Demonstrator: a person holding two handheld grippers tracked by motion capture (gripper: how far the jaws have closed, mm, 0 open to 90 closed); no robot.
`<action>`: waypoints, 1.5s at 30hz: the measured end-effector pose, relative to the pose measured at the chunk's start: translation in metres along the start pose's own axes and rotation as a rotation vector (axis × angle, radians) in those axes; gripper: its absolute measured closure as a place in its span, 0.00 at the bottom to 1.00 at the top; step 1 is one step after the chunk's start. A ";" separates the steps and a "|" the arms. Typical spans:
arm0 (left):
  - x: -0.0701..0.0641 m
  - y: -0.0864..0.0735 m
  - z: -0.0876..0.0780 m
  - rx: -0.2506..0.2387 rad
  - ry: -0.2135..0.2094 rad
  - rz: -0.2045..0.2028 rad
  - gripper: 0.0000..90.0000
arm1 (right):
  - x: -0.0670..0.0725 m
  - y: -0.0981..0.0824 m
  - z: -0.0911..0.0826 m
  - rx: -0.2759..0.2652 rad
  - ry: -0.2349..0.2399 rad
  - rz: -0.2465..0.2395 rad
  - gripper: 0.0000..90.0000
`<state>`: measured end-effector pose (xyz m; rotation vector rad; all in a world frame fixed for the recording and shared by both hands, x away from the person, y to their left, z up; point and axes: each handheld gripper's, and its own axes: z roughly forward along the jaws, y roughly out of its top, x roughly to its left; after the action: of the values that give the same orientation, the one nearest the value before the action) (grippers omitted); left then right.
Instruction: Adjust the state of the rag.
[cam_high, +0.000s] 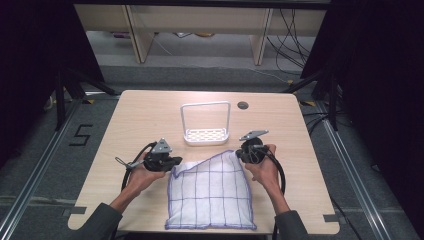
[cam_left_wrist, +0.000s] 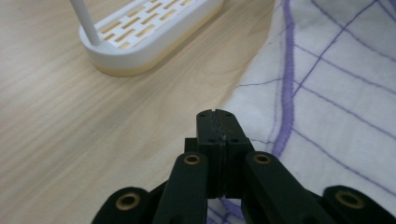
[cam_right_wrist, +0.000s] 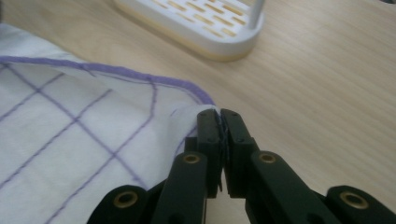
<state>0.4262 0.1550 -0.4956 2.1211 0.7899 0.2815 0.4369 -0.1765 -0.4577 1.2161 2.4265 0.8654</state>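
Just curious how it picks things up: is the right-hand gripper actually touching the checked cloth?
Touching. In the right gripper view, the right gripper has its jaws shut on the corner of the cloth, with the purple hem pinched between them.

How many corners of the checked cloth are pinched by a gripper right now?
2. The left gripper is shut on the cloth's far-left corner, the right gripper on its far-right corner; the two near corners lie free on the table.

We see a pale wooden table (cam_high: 150, 112) on grey floor (cam_high: 200, 75), light wooden furniture legs (cam_high: 137, 37) at twelve o'clock, cables (cam_high: 290, 40) at one o'clock, and black curtains (cam_high: 380, 75) at three and nine.
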 end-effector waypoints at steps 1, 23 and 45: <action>0.000 0.000 0.000 0.007 -0.001 0.002 0.94 | -0.005 0.003 0.004 0.006 -0.023 -0.013 0.97; -0.005 0.004 0.014 0.051 0.019 0.047 0.93 | -0.013 0.004 0.017 0.024 -0.015 -0.009 0.97; 0.025 0.006 -0.003 0.055 0.142 -0.111 0.48 | -0.019 -0.002 0.002 0.009 -0.096 0.074 0.58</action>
<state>0.4472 0.1693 -0.4908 2.1169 1.0057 0.3577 0.4480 -0.1923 -0.4604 1.3265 2.3259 0.7973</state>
